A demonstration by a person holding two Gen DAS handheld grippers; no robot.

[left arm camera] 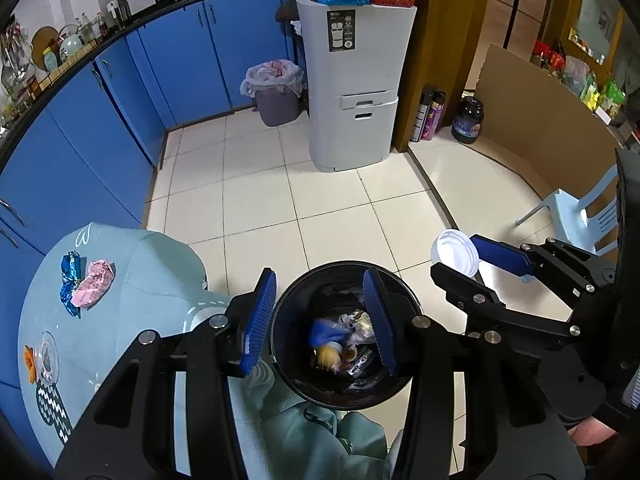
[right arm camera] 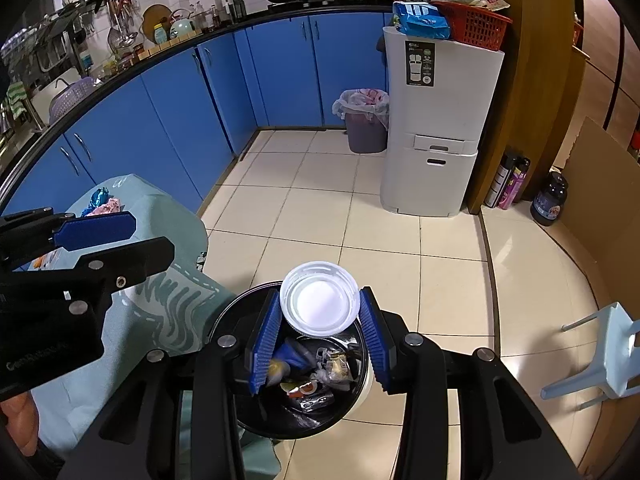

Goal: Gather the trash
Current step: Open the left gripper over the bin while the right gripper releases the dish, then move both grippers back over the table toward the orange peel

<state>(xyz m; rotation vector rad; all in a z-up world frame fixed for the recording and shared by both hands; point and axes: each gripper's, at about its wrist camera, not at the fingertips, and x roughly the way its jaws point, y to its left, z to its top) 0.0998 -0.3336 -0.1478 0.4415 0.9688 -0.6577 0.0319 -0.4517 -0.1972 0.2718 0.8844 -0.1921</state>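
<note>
Two grippers over our black bin (right arm camera: 256, 416): left gripper (left arm camera: 320, 316) gapes empty, right gripper (right arm camera: 320, 334) pinches a white plastic lid (right arm camera: 319, 300) that could miss the rim.

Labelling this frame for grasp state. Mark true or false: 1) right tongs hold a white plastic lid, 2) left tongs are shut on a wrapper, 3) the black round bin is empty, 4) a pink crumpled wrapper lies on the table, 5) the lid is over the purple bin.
1) True: the right tongs grip the white round plastic lid.
2) False: the left tongs are open and hold nothing.
3) False: the black round bin already holds trash.
4) True: the pink crumpled wrapper lies on the teal-clothed table.
5) False: the lid is held near the black bin; the purple lined bin stands by the blue cabinets.
</note>
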